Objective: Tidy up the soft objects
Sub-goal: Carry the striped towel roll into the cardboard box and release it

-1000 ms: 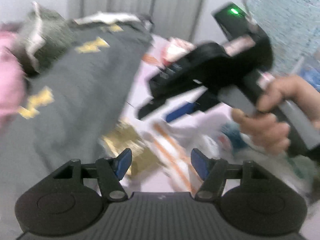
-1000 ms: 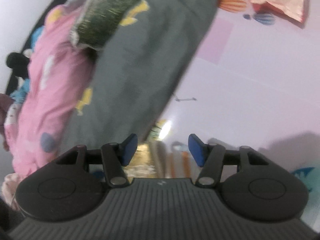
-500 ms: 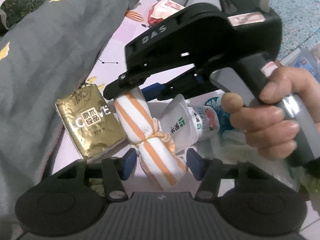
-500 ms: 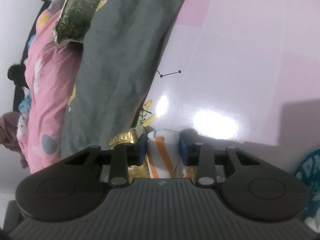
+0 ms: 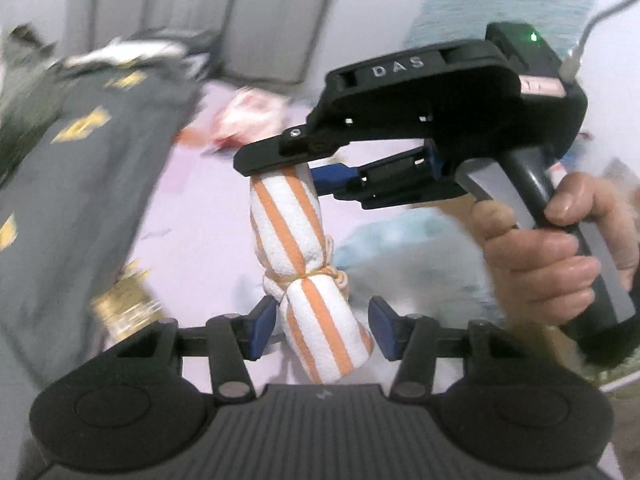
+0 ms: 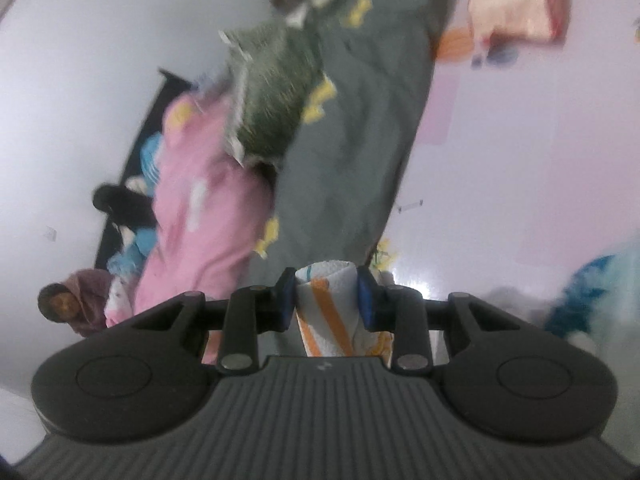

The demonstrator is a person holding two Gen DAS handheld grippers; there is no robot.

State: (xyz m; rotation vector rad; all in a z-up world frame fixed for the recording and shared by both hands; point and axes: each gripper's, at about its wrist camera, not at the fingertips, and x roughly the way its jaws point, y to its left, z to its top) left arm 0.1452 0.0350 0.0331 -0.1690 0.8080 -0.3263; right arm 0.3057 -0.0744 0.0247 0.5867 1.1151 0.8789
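A rolled white towel with orange stripes [image 5: 298, 240], tied round its middle, hangs in the air. My right gripper [image 6: 325, 294] is shut on its top end [image 6: 326, 300]; it also shows in the left wrist view [image 5: 304, 168], held by a hand. My left gripper [image 5: 322, 328] is open, its blue pads on either side of the towel's lower half, not pressing it.
A grey quilt with yellow marks [image 5: 60, 184] lies along the left. A gold packet [image 5: 124, 308] lies on the pink surface by it. A pink blanket [image 6: 200, 216], a green cushion [image 6: 276, 96], a pink pack [image 6: 516, 4] and a blue-white soft item [image 6: 588, 296] are around.
My right gripper has lifted the striped towel off the surface and it now hangs upright. My left gripper has come up with it, still open around its lower part.
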